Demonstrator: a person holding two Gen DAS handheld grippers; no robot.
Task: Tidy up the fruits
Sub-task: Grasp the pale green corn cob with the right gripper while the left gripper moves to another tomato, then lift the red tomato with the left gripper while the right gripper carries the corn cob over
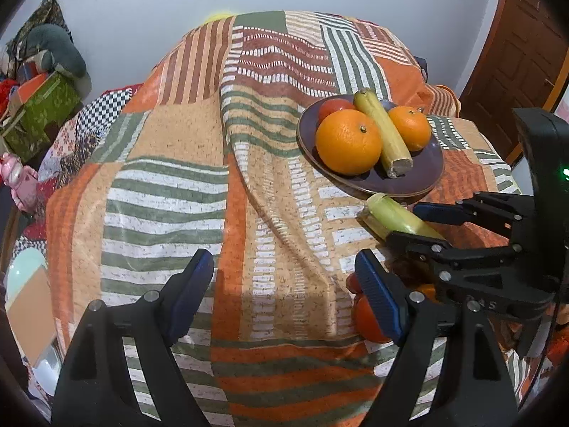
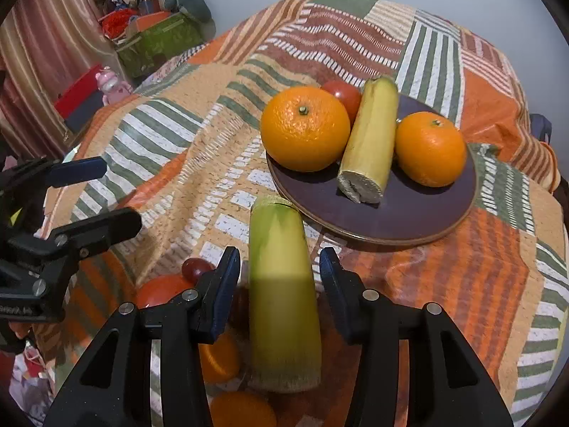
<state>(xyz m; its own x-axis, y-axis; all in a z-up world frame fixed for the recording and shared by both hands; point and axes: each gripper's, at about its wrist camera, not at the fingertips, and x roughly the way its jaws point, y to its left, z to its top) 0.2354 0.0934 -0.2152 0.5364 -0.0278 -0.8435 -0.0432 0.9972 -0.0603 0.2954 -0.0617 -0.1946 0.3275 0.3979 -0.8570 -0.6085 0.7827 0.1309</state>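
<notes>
The right tool (image 2: 279, 284) straddles a greenish banana piece (image 2: 282, 295) with one pad on each side. There's a sliver of daylight between each pad and the peel, so it's released, not gripping. The piece points its cut end toward the purple plate (image 2: 409, 210), which sits just beyond it on the patchwork cloth (image 2: 185, 163) covering the counter.

The plate already carries a large orange (image 2: 305, 128), a yellow banana piece (image 2: 370, 138), a smaller orange (image 2: 430, 148) and a tomato (image 2: 343, 93) tucked behind. So the sorting looks partly done, and my read is that this green piece is the one being picked up.

The left tool (image 1: 284, 288) hangs spread wide over bare cloth with nothing between its pads. Beside its right pad lies a red tomato (image 1: 366, 320) from the loose pile.

Next move, I'd say: close on the green piece, lift it over the plate's near rim and set it in the open front of the plate. Room is tight there, because the rim is close ahead and the yellow piece's cut end points straight at the gap. More loose fruit (image 2: 217, 356) crowds under the right tool. The cloth is rumpled and falls away at the counter's left edge
</notes>
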